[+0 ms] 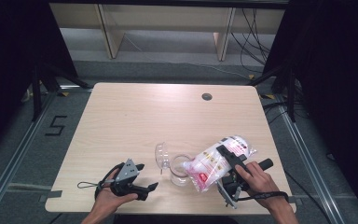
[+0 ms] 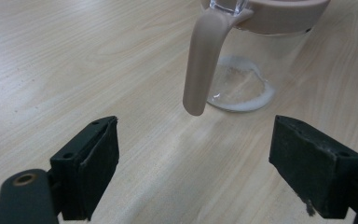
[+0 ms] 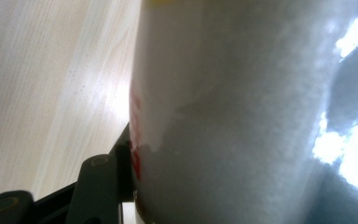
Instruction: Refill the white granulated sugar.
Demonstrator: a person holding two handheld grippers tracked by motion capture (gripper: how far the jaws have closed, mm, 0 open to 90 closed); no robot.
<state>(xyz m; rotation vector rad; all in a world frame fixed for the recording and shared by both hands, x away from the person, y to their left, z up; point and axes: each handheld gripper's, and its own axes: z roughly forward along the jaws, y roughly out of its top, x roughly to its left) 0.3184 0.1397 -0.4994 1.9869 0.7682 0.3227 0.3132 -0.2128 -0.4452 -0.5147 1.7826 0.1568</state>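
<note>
Right tongs point(image 1: 227, 161) pinch a clear plastic bag of white powder with red print point(image 1: 214, 163), tilted mouth-down over a clear glass jar with beige lid and handle point(image 1: 179, 170) on the light wooden table point(image 1: 135, 116). Left tongs point(image 1: 147, 177) spread, empty, just beside the jar.

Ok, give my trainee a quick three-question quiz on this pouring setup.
1. True or false: the right hand-held gripper clamps the white bag, tilted over the clear jar.
2. What lies in the jar's bottom? A) white powder B) blue liquid C) nothing
3. How do the left hand-held gripper's jaws stand?

Key: 1 true; 2 A, a thin white layer; 3 open, nothing between them, aimed at the jar's beige handle.
</note>
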